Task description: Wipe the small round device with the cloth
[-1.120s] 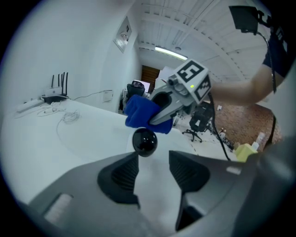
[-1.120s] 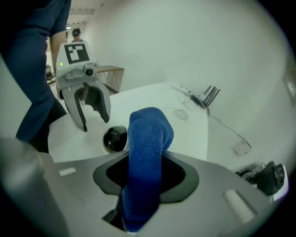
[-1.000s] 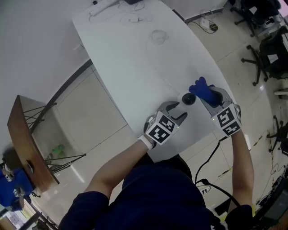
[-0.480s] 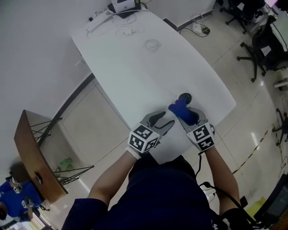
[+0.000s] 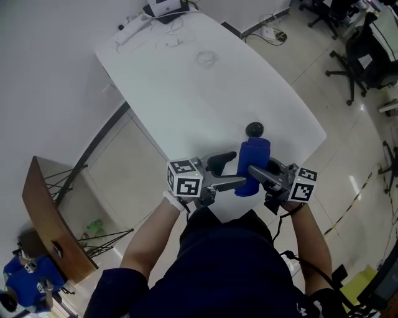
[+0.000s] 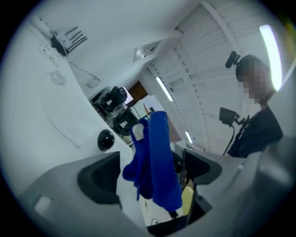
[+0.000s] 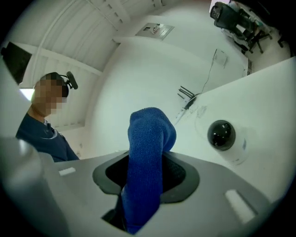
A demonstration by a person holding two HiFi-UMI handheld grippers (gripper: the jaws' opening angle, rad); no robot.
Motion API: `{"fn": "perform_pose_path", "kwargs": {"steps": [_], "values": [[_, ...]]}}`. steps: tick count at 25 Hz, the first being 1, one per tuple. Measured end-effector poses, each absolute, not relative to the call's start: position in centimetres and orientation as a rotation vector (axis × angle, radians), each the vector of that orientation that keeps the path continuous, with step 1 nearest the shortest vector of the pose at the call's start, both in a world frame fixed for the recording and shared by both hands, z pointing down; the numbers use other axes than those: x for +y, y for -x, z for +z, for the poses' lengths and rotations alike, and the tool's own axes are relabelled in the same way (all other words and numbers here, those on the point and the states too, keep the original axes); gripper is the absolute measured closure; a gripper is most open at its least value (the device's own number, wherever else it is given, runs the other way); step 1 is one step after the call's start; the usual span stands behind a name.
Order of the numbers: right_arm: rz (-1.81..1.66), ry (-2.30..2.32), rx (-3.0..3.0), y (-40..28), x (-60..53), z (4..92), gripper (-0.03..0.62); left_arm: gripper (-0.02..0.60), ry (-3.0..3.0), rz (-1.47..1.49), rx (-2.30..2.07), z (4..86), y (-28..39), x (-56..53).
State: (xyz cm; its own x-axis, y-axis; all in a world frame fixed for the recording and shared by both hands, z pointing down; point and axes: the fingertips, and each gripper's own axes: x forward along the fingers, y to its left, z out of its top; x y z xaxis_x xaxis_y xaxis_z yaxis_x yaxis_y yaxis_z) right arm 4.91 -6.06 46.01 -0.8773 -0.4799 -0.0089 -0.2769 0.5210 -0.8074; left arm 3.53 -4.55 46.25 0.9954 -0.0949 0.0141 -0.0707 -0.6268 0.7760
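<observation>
Wiping seemed not yet underway: the right gripper (image 7: 145,173) clenched the cloth (image 5: 253,163); the left gripper (image 6: 152,172) had just opened its jaws, released around it; the device (image 5: 254,130) sat farther along the table (image 5: 186,81).

In the right gripper view the cloth (image 7: 145,152) sinks out of sight between the jaws at 6 o'clock. The small things (image 5: 163,9) at the bench's (image 5: 186,87) 11 o'clock end are too small to tell.

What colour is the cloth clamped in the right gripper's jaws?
The cloth is plain solid blue, with no pattern. It shows best in the right gripper view.
</observation>
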Motion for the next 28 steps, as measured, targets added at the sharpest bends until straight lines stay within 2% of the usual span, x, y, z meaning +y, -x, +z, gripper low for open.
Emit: {"fn": "perform_pose_path", "kwargs": {"steps": [3, 4, 5, 6, 10, 11, 12, 21, 25, 28], "values": [[-1.290, 0.545, 2.532, -4.0, -5.3, 45.2, 0.424, 0.146, -2.335, 0.040, 0.016, 45.7, -5.3, -3.0], [-1.299, 0.532, 2.526, -3.9, -5.2, 45.2, 0.419, 0.162, -2.369, 0.069, 0.033, 45.8, -5.7, -2.6], [-1.306, 0.531, 2.519, -3.8, -5.2, 45.1, 0.419, 0.215, -2.394, 0.085, 0.041, 45.8, -6.0, -2.4], [-1.308, 0.538, 2.513, -3.9, -5.2, 45.1, 0.418, 0.305, -2.404, 0.087, 0.043, 45.7, -6.1, -2.2], [-1.279, 0.605, 2.516, -4.7, -5.1, 45.2, 0.412, 0.354, -2.380, 0.093, 0.000, 46.2, -6.5, -2.2], [-1.258, 0.642, 2.533, -4.9, -5.1, 45.3, 0.378, 0.380, -2.371, 0.100, -0.018, 46.5, -6.6, -2.2], [-1.236, 0.681, 2.551, -5.0, -5.1, 45.4, 0.358, 0.387, -2.364, 0.102, -0.032, 46.7, -6.7, -2.3], [-1.069, 1.035, 2.420, -9.5, -6.8, 44.6, 0.333, 0.417, -2.438, 0.186, -0.263, 47.3, -6.8, -5.3], [-1.034, 1.204, 2.234, -14.6, -7.4, 44.7, 0.338, 0.425, -2.474, 0.423, -0.511, 49.6, -5.4, -9.6], [-1.045, 1.270, 2.167, -16.6, -7.4, 45.5, 0.355, 0.425, -2.503, 0.608, -0.500, 50.9, -6.4, -10.7]]}}
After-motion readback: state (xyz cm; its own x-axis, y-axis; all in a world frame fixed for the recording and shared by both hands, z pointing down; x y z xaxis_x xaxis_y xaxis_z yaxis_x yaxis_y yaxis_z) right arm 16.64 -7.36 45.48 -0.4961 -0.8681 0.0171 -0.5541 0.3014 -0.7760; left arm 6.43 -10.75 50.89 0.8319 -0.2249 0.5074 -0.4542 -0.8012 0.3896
